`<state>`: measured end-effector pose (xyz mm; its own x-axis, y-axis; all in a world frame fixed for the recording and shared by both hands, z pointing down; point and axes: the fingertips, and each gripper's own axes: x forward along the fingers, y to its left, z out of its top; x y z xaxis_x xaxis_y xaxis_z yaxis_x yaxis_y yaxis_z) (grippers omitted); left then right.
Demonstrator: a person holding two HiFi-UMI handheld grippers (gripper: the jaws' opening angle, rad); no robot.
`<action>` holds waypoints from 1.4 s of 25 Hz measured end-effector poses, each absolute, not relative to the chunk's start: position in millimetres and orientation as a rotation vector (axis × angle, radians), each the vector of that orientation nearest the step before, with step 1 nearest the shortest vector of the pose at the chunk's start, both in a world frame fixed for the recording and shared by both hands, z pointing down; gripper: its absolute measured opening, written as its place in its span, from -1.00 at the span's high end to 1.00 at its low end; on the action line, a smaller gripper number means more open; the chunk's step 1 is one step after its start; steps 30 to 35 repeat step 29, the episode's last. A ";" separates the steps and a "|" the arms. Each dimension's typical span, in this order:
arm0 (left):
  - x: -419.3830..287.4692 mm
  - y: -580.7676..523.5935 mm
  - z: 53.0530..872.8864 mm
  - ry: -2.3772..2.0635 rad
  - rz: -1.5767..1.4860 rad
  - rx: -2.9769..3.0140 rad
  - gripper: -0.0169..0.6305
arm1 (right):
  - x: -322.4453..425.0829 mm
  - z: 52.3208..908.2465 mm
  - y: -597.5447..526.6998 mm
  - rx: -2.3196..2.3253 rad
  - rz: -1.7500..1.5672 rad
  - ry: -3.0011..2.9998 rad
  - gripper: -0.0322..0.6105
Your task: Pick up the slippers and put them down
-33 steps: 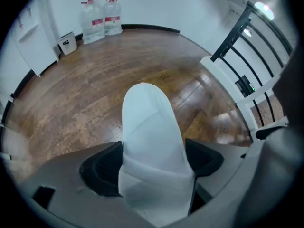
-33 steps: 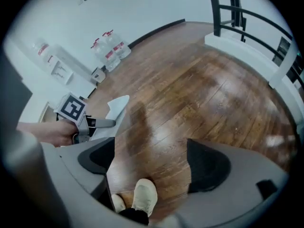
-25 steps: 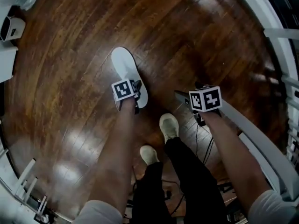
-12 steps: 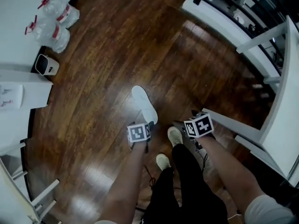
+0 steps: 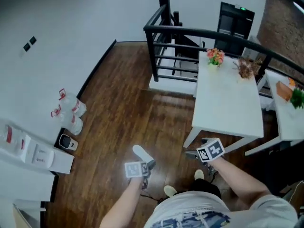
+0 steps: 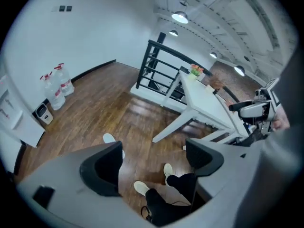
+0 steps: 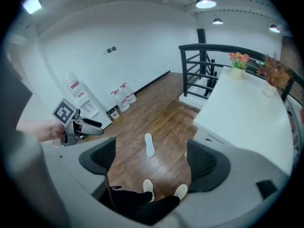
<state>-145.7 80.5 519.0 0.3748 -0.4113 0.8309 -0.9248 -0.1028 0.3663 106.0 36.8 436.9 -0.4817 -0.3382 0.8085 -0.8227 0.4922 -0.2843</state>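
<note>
One white slipper (image 5: 141, 152) lies flat on the dark wood floor, just ahead of the person's feet. It shows whole in the right gripper view, slipper (image 7: 149, 144), far below the jaws. In the left gripper view only the slipper's end (image 6: 109, 137) shows beside the left jaw. My left gripper (image 5: 150, 165) hangs high above the slipper's near end, open and empty (image 6: 152, 163). My right gripper (image 5: 191, 155) is off to the right by the table leg, also open and empty (image 7: 152, 159). No second slipper is in view.
A white table (image 5: 228, 99) with flowers (image 5: 215, 56) stands to the right, and a black railing (image 5: 161, 37) behind it. Water bottles (image 5: 71, 110), a small white device (image 5: 66, 142) and a white cabinet (image 5: 28, 151) line the left wall. The person's light shoes (image 7: 148, 185) stand below.
The head view has swung up from the floor to the whole room. Both grippers have risen well away from the floor. The slipper stays on the floor where the left gripper was.
</note>
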 end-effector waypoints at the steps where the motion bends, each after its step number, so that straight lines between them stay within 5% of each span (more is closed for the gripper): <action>1: -122.7 87.6 489.4 -1.179 0.704 1.744 -0.33 | 147.5 420.8 57.5 1.030 0.905 -2.033 -0.57; 10: 125.2 69.2 407.6 -0.972 0.802 2.077 -0.33 | 462.7 373.4 155.1 1.550 1.046 -1.929 -0.57; 16: 245.0 62.3 402.7 -0.925 0.832 2.098 -0.33 | 587.1 379.3 167.9 1.676 1.026 -1.899 -0.57; 35: 318.4 49.4 411.7 -0.950 0.873 2.071 -0.33 | 645.6 400.7 155.3 1.545 1.116 -1.951 -0.57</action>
